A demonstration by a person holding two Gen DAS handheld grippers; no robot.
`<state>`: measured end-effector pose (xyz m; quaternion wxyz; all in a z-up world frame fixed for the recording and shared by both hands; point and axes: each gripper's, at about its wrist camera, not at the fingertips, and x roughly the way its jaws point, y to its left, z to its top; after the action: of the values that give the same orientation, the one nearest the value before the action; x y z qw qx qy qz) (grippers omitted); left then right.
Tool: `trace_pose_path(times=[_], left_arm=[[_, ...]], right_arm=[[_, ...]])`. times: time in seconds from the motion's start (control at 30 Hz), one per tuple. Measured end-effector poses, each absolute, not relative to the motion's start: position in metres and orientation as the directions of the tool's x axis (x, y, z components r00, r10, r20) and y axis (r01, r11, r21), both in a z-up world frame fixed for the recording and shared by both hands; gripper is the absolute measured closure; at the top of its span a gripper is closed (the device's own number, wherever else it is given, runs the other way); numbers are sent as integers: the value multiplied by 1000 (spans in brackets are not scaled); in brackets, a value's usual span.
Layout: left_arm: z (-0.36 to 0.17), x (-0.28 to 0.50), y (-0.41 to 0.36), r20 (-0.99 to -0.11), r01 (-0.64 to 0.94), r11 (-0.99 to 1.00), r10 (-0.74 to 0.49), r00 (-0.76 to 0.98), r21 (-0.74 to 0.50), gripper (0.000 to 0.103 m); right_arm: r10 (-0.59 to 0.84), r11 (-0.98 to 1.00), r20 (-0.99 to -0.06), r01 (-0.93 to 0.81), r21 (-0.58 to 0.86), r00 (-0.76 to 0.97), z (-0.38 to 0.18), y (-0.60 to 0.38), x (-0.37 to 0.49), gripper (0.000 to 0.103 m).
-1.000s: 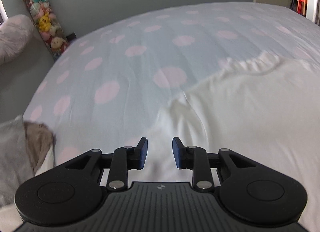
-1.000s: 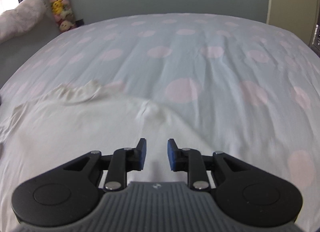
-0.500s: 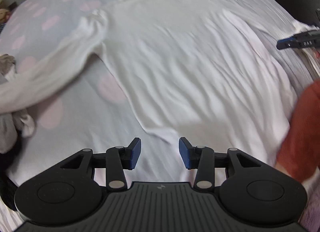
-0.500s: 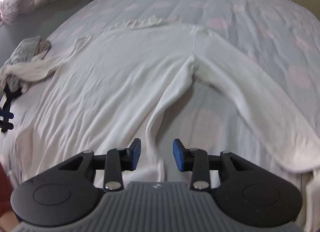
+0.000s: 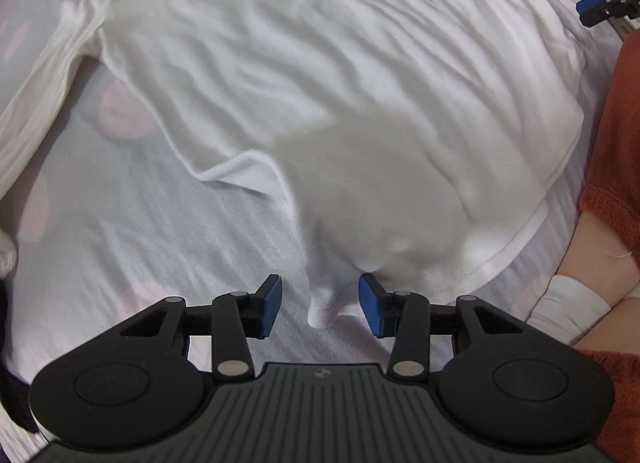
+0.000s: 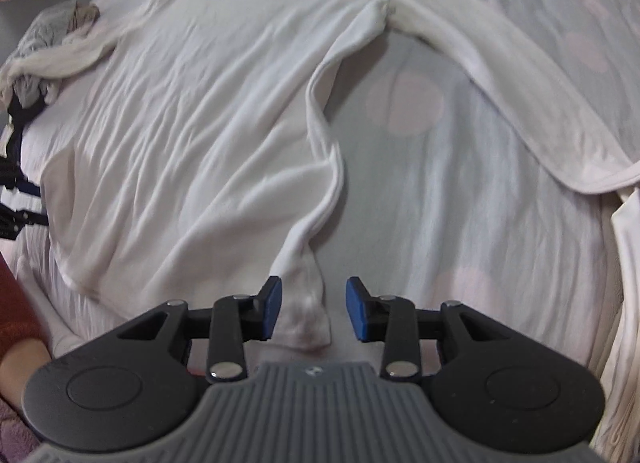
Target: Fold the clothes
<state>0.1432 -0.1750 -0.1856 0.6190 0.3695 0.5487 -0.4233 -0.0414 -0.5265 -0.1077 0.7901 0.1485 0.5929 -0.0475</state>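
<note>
A white long-sleeved shirt (image 5: 320, 63) lies spread and wrinkled on the pink-dotted bedsheet (image 5: 120, 223). My left gripper (image 5: 319, 305) is open at the shirt's near hem, with a raised, blurred bunch of hem fabric hanging between its blue pads (image 5: 270, 303). In the right wrist view the shirt (image 6: 180, 103) stretches away, its right sleeve (image 6: 520, 63) angling off to the right. My right gripper (image 6: 314, 309) is open too, and a narrow corner of the hem (image 6: 306, 315) lies between its fingers. Neither pair of fingers is closed on the cloth.
A person's rust-coloured sleeve (image 5: 620, 103) and wrapped wrist (image 5: 568, 303) sit at the right. The right gripper's blue tip (image 5: 596, 7) shows at top right. A heap of grey and white clothes (image 6: 52, 23) lies far left. More white cloth (image 6: 624, 263) hangs off the right edge.
Both grippers drew back from the collar end to the near hem and opened wider. Hem fabric now sits between each pair of fingers, bunched up at the left one.
</note>
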Motion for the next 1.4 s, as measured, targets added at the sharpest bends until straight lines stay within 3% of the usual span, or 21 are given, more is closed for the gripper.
trace_pose_path(times=[0.33,0.37,0.4,0.5,0.7,0.83,0.87,0.9,0.97,1.23,1.4], left_arm=[[-199,168,-169,-973,963,214,-199,-119,-162,62],[-199,171,-168,-968,965,188,-205,-146,-185,65],[-200,175,-167,-962,965,161,-209,-173,-209,78],[-202,183,-167,-949,953,131,-200,-243,-272,94],[-194,192,-160,-935,927,187,-208,-286,-325,97],[-179,189,-154,-946,907,296,-212,-244,-300,97],[-176,189,-155,-951,899,330,-209,-229,-289,97],[-173,188,-156,-955,890,362,-206,-215,-279,97],[-161,182,-151,-968,876,425,-195,-160,-230,97],[-117,166,-134,-981,821,554,-192,-37,-140,99],[-114,154,-129,-986,800,592,-169,3,-99,100]], right_arm=[[94,982,-995,166,87,-33,-133,-499,12,64],[85,985,-995,155,77,-45,-131,-496,14,64],[72,987,-996,149,63,-54,-130,-495,15,64],[46,986,-997,164,35,-65,-125,-499,17,64],[81,979,-996,191,72,-39,-129,-516,16,64],[139,974,-990,180,136,0,-148,-522,12,66],[143,974,-990,174,142,6,-151,-522,11,72],[159,973,-987,164,160,18,-151,-523,9,87],[192,971,-980,140,196,46,-145,-524,4,94],[253,944,-946,164,288,204,-89,-543,-41,98],[225,944,-951,196,267,211,-79,-551,-83,98]])
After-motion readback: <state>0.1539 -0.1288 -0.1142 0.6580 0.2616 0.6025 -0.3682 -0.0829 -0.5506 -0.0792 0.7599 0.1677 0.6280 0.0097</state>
